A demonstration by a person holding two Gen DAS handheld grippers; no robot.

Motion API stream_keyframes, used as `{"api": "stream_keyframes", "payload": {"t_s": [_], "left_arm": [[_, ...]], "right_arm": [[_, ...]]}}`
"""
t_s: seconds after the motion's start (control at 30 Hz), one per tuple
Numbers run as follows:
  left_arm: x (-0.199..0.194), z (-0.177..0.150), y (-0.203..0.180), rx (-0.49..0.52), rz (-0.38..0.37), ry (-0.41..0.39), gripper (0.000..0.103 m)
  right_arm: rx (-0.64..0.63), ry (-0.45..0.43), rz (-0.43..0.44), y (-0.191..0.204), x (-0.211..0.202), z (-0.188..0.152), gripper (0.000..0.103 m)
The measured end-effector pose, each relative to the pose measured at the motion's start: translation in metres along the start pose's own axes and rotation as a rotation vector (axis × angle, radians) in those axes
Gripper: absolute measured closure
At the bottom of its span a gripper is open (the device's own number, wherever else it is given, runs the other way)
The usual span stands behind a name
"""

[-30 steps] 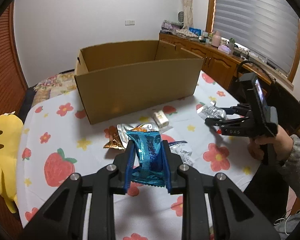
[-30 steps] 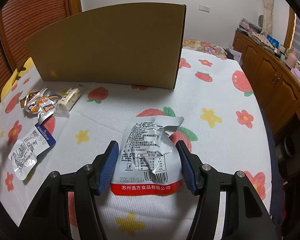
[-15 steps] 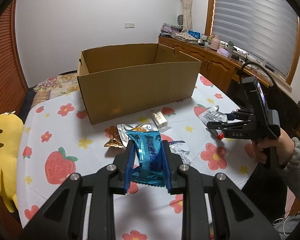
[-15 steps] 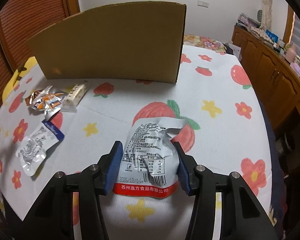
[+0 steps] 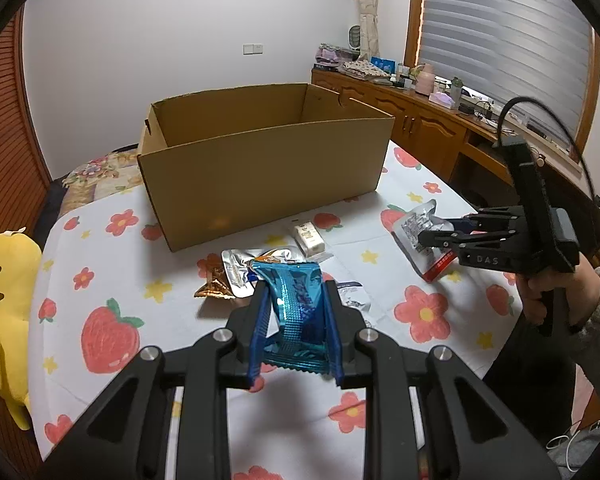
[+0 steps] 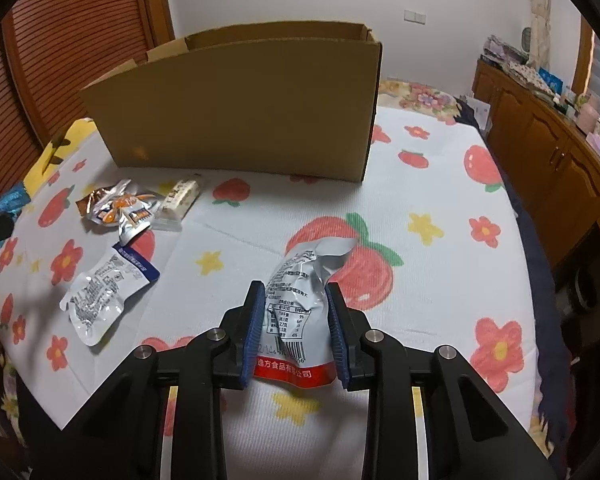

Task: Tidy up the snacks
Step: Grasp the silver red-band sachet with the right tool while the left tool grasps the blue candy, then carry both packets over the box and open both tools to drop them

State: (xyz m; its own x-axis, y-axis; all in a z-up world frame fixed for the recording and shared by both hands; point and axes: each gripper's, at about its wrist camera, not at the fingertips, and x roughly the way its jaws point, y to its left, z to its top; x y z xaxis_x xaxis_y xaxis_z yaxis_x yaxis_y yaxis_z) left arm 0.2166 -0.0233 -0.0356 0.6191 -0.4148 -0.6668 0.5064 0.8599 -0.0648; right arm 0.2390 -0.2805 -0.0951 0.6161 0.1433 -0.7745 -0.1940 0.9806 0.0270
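Observation:
My left gripper (image 5: 296, 292) is shut on a shiny blue snack packet (image 5: 298, 312) and holds it above the table, in front of the open cardboard box (image 5: 260, 172). My right gripper (image 6: 294, 296) is shut on a silver pouch with a red bottom band (image 6: 300, 316), lifted off the tablecloth; the pouch also shows in the left wrist view (image 5: 420, 236), to the right of the box. The box (image 6: 240, 120) stands at the back of the table.
On the flowered tablecloth (image 6: 420, 184) lie an orange-and-silver packet (image 6: 116, 208), a small white bar (image 6: 180, 200) and a silver pouch with a blue corner (image 6: 104, 292). A yellow plush toy (image 5: 4, 304) sits at the left edge. Wooden cabinets (image 5: 420, 128) stand along the right.
My right gripper has closed on the silver pouch and lifted it off the cloth. My left gripper has risen a little with the blue packet.

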Motion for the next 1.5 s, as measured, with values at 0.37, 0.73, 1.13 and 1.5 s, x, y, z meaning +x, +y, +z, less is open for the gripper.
{"api": "stream_keyframes", "payload": {"t_s": [0.37, 0.73, 1.13, 1.5], "left_arm": [[0.001, 0.035, 0.004, 0.006, 0.023, -0.069, 0.08], [0.015, 0.102, 0.025, 0.018, 0.047, -0.144, 0.08], [0.066, 0.156, 0.056, 0.004, 0.047, -0.158, 0.08], [0.105, 0.176, 0.082, -0.042, 0.057, -0.121, 0.08]], "right_arm": [[-0.027, -0.115, 0.043, 0.011, -0.045, 0.031, 0.074], [-0.086, -0.225, 0.089, 0.019, -0.075, 0.086, 0.074], [-0.138, -0.301, 0.128, 0.022, -0.062, 0.154, 0.073], [-0.159, -0.315, 0.134, 0.026, -0.024, 0.193, 0.073]]}}
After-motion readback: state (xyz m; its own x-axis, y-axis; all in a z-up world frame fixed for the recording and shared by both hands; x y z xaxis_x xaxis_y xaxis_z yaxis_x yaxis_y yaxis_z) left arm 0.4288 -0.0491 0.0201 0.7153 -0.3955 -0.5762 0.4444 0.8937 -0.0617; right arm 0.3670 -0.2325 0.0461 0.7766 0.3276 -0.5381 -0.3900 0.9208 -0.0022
